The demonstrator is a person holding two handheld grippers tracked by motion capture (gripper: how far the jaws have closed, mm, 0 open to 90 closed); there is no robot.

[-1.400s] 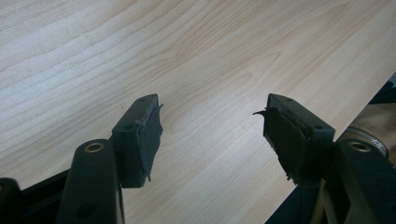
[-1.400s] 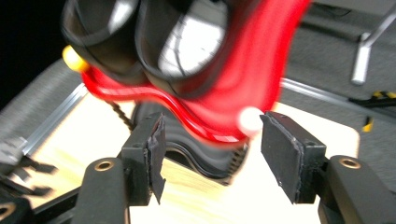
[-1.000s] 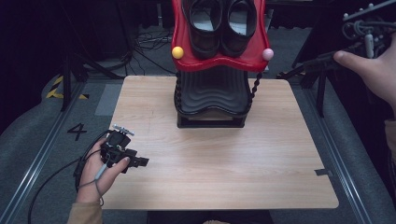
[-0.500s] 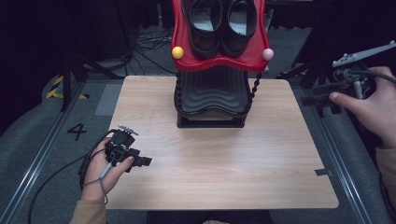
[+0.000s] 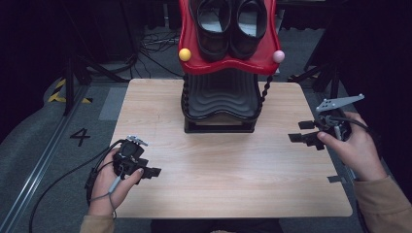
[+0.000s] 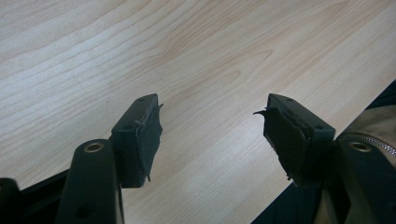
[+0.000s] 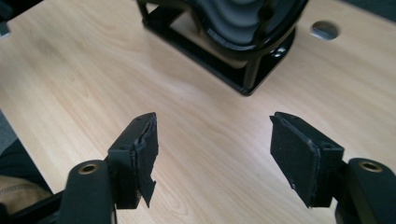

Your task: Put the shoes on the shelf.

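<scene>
- The black shoes sit on the red top shelf of the rack, at the far side of the table.
- Our right gripper has come down beside the rack; its jaws have just been opening, with nothing between them.
- Our left gripper rests low, open and empty.
- We think we are getting ready to reach for the shoes.

Open bench is left between the two grippers; passage at the far middle is blocked by the black shoe rack.

Black shoes on a red tray, black ribbed stand, pale woodgrain table.
</scene>
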